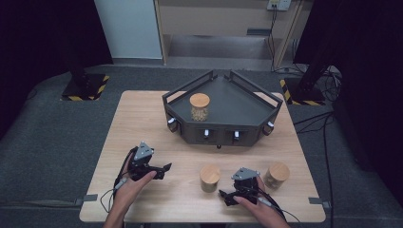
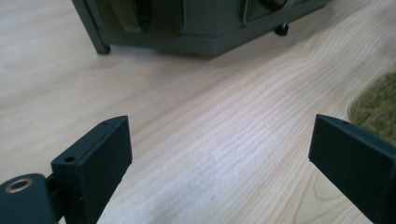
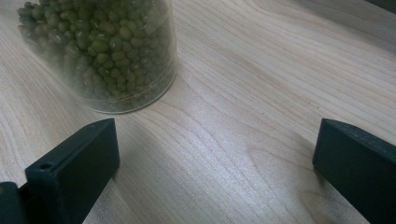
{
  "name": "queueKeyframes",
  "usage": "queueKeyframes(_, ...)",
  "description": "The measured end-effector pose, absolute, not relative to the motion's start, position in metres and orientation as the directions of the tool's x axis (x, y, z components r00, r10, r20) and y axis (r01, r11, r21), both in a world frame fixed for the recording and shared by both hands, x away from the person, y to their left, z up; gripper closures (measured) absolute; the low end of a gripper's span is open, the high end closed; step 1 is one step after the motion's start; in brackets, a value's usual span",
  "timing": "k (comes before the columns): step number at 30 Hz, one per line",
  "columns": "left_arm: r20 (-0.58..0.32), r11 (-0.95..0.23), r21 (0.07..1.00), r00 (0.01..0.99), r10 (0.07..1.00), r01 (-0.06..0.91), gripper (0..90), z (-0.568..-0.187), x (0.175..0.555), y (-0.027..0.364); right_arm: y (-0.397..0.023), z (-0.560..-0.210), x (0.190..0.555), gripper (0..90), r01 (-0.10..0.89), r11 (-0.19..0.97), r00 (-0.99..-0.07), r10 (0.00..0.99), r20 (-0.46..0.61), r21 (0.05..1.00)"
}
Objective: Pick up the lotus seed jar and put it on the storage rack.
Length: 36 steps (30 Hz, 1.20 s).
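Three glass jars with wooden lids hold green beans. One jar (image 1: 199,107) stands on the dark grey angular tray (image 1: 237,111) at the back. A second jar (image 1: 209,178) stands on the table between my hands, and a third (image 1: 276,175) is at the right. My left gripper (image 1: 165,168) is low over the wood, left of the middle jar, with its jaws open on nothing (image 2: 219,149). That jar's blurred side (image 2: 378,105) shows at the right edge. My right gripper (image 1: 227,197) is open too (image 3: 217,154), and the bean jar (image 3: 107,51) stands just beyond its left jaw.
The wooden table (image 1: 142,123) has bare wood on its left half. The tray's front wall (image 2: 205,28) with knobs faces me. Tape tabs mark the table's near corners. Dark floor and stand bases lie beyond the table.
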<state>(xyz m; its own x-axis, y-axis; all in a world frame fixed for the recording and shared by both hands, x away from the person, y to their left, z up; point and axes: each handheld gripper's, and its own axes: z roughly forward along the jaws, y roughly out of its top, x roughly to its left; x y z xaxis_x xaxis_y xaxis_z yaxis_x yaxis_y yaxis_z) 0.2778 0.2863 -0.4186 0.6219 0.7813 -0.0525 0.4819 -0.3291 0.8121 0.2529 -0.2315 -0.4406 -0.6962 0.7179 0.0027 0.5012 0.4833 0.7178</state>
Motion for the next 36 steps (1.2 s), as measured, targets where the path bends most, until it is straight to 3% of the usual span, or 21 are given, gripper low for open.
queueKeyframes(24, -0.085, -0.29, 0.743, 0.515, 0.853, 0.603, 5.4, -0.446, 0.276, 0.29, -0.232, -0.441, 0.253, 0.6, 0.501, 0.483, -0.696, 0.718, 0.003, 0.718)
queueKeyframes(29, -0.009, -0.378, 0.712, 0.546, 0.838, 0.591, 1.9, -0.442, 0.279, 0.278, -0.232, -0.441, 0.253, 0.6, 0.501, 0.483, -0.696, 0.718, 0.003, 0.718)
queueKeyframes(36, -0.006, -0.377, 0.708, 0.54, 0.842, 0.597, 0.0, -0.441, 0.279, 0.275, -0.232, -0.441, 0.253, 0.7, 0.502, 0.483, -0.697, 0.717, 0.004, 0.718)
